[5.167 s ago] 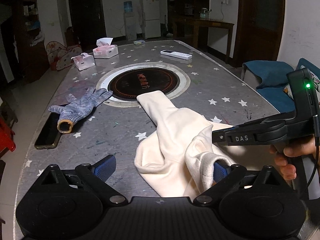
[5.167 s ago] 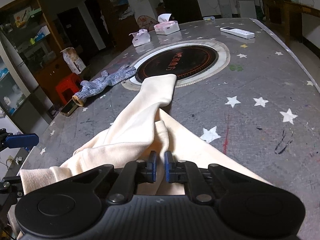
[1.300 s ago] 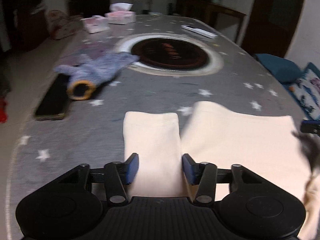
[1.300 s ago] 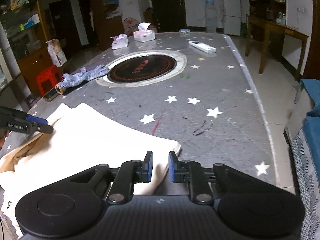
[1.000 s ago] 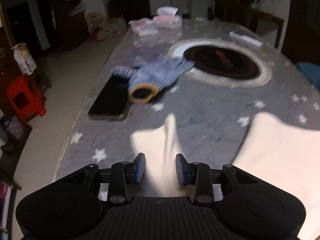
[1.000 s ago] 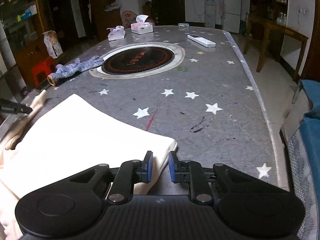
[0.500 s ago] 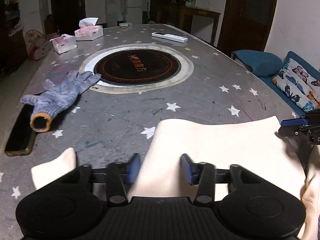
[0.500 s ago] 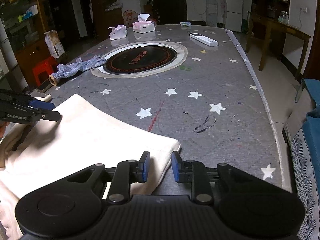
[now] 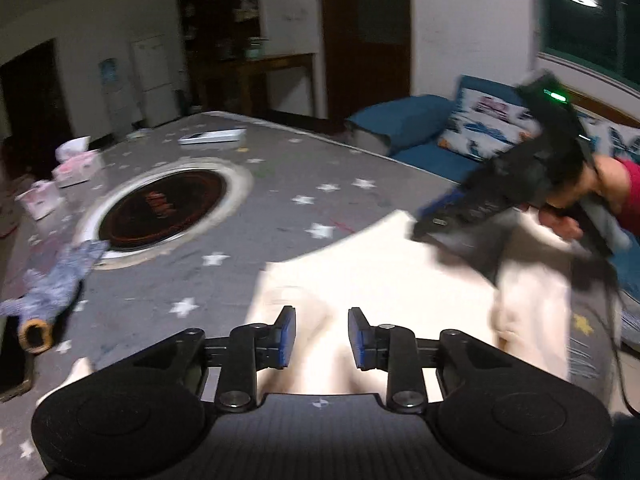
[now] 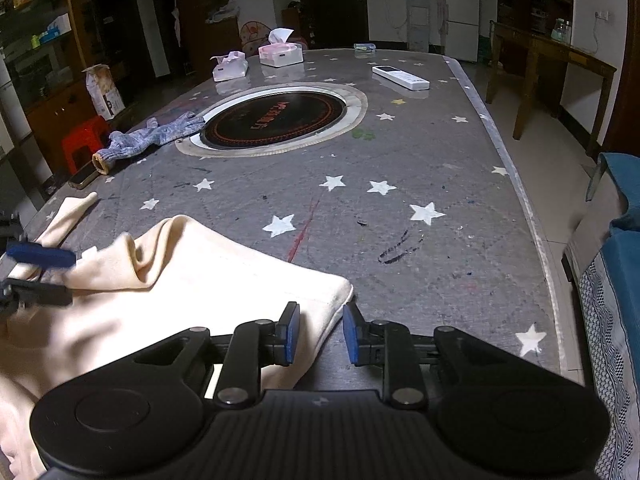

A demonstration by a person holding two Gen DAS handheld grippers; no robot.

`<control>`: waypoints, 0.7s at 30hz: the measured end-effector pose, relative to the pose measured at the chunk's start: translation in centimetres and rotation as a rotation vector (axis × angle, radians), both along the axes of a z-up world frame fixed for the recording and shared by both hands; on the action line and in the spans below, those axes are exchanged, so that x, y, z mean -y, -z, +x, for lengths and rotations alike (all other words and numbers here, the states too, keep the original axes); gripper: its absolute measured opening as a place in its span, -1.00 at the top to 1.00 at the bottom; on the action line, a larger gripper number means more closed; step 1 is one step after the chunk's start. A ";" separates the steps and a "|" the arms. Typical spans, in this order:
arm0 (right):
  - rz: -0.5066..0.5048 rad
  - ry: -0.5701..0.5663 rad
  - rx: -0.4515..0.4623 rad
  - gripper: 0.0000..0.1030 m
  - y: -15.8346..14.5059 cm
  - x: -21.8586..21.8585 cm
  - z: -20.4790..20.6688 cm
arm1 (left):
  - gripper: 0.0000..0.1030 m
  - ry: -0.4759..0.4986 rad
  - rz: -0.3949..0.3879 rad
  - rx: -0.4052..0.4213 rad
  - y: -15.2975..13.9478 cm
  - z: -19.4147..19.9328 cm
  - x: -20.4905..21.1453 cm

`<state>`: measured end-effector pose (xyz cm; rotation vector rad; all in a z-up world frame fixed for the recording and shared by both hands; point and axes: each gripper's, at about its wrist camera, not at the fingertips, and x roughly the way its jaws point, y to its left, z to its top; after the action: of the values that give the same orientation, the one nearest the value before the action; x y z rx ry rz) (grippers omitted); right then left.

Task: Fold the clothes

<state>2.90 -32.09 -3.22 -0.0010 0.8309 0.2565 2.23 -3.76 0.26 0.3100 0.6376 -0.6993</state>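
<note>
Going left to right: a knit glove sits way off by the round hotplate, not involved. The cream garment is spread on the starry surface near the front edge, still lumpy on its left side, one sleeve trailing off. The left gripper has its jaws opening, cloth bunched loosely between them. The right gripper has its jaws a bit apart, straddling the garment's corner, not pinching it. I'd say we're mid-fold: body laid flat, sleeves and the final folds still to do.
</note>
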 end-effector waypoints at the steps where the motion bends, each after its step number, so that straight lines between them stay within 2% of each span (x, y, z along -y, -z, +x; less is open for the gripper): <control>1: 0.000 0.000 0.000 0.55 0.0 0.0 0.0 | 0.32 -0.032 0.002 -0.005 0.0 0.6 -0.2; 3: -0.001 0.001 -0.001 0.55 0.0 0.0 0.1 | 0.05 -0.081 0.016 -0.021 0.3 1.8 -0.4; 5: 0.002 0.004 -0.004 0.55 0.1 0.1 0.1 | 0.04 -0.067 0.027 -0.036 0.8 2.0 -0.1; 10: 0.001 0.007 -0.008 0.55 0.1 0.2 0.1 | 0.03 0.079 0.006 -0.054 1.4 0.9 1.0; 14: 0.001 0.013 -0.019 0.55 0.2 0.5 0.3 | -0.01 0.093 0.076 -0.047 2.4 0.5 2.0; 16: 0.006 0.013 -0.027 0.55 0.4 0.4 0.4 | 0.03 0.096 0.099 -0.061 3.2 0.6 2.4; 19: 0.010 0.007 -0.037 0.56 0.6 0.2 0.6 | 0.22 0.087 0.113 -0.072 3.8 0.9 2.6; 21: 0.003 0.002 -0.038 0.59 0.7 0.0 0.7 | 0.60 0.076 0.103 -0.071 3.6 1.2 2.2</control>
<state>3.60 -32.08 -3.92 0.0075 0.8685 0.2566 3.41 -5.94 -3.35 0.4080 0.7343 -0.7540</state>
